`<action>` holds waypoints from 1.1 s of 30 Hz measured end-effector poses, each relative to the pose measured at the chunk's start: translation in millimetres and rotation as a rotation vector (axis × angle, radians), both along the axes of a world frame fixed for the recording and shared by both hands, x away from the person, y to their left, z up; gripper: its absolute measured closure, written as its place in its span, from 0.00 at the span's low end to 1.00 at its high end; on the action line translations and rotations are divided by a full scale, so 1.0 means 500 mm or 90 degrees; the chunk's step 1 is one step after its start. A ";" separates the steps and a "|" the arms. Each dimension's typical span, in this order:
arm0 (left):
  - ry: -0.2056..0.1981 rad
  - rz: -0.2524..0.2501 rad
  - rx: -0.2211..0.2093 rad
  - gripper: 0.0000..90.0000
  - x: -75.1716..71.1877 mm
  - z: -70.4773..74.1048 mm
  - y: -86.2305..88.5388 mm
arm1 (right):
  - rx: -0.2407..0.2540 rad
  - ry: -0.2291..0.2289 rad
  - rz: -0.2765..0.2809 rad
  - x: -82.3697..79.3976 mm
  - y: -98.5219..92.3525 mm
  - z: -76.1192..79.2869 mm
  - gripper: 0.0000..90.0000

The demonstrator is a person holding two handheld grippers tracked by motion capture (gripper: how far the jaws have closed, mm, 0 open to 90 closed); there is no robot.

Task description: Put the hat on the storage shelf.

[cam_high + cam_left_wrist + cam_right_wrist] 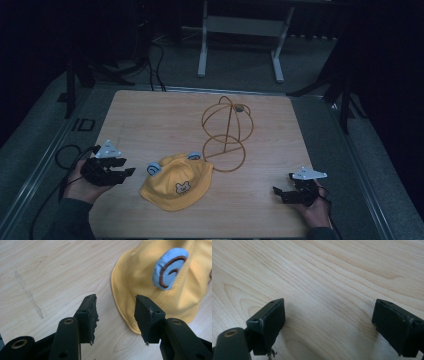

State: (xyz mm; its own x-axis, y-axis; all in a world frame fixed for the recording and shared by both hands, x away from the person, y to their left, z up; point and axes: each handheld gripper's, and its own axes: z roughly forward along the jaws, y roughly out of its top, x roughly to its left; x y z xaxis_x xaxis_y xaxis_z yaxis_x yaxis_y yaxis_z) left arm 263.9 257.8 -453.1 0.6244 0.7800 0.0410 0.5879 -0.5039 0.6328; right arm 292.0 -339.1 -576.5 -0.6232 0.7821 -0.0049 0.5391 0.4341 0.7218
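Yellow hat brim just ahead of left tool, jaws apart, empty; right tool wide, empty

counter: pale wood grain, smooth with a soft satin sheen; a faint dull streak shows in the left gripper view.
hat: yellow cloth, matt and soft, with a stitched seam along the brim.
ear patch: light-blue fabric, padded, with a brown embroidered swirl.
stand: thin wire, coppery with a dull shine.
left gripper: black plastic, matt; pads rough and chipped at the edges.
right gripper: black matt plastic, edges scuffed.
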 end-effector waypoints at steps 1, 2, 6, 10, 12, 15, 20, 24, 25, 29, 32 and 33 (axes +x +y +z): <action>0.000 0.000 0.000 0.58 0.000 0.000 0.000 | 0.000 0.000 0.000 0.000 0.000 0.000 0.13; 0.000 -0.007 -0.002 0.58 0.001 0.002 0.001 | 0.000 0.000 0.000 0.000 0.000 0.000 0.13; -0.003 -0.038 -0.003 0.58 0.003 0.009 0.001 | 0.000 0.000 0.000 0.000 0.000 0.000 0.13; -0.008 -0.063 -0.005 0.57 0.005 0.015 0.001 | 0.000 0.000 0.000 0.000 0.000 0.000 0.13; -0.012 -0.076 -0.002 0.57 0.006 0.019 0.001 | 0.000 0.000 0.000 0.000 0.000 0.000 0.13; -0.019 -0.099 0.000 0.57 0.008 0.026 -0.001 | 0.000 0.000 0.000 0.000 0.000 0.000 0.13; -0.027 -0.135 0.027 0.57 0.014 0.039 -0.011 | 0.000 0.000 0.000 0.000 0.000 0.000 0.13; -0.029 -0.166 0.040 0.57 0.021 0.050 -0.019 | 0.000 0.000 0.000 0.000 0.000 0.000 0.13; -0.030 -0.173 0.040 0.57 0.022 0.052 -0.021 | 0.000 0.000 0.000 0.000 0.000 0.000 0.13; -0.029 -0.198 0.040 0.57 0.032 0.060 -0.029 | 0.000 0.000 0.000 0.000 0.000 0.000 0.13; -0.026 -0.213 0.040 0.57 0.039 0.062 -0.035 | 0.000 0.000 0.000 0.000 0.000 0.000 0.13; -0.025 -0.223 0.043 0.57 0.044 0.064 -0.040 | 0.000 0.000 0.000 0.000 0.000 0.000 0.13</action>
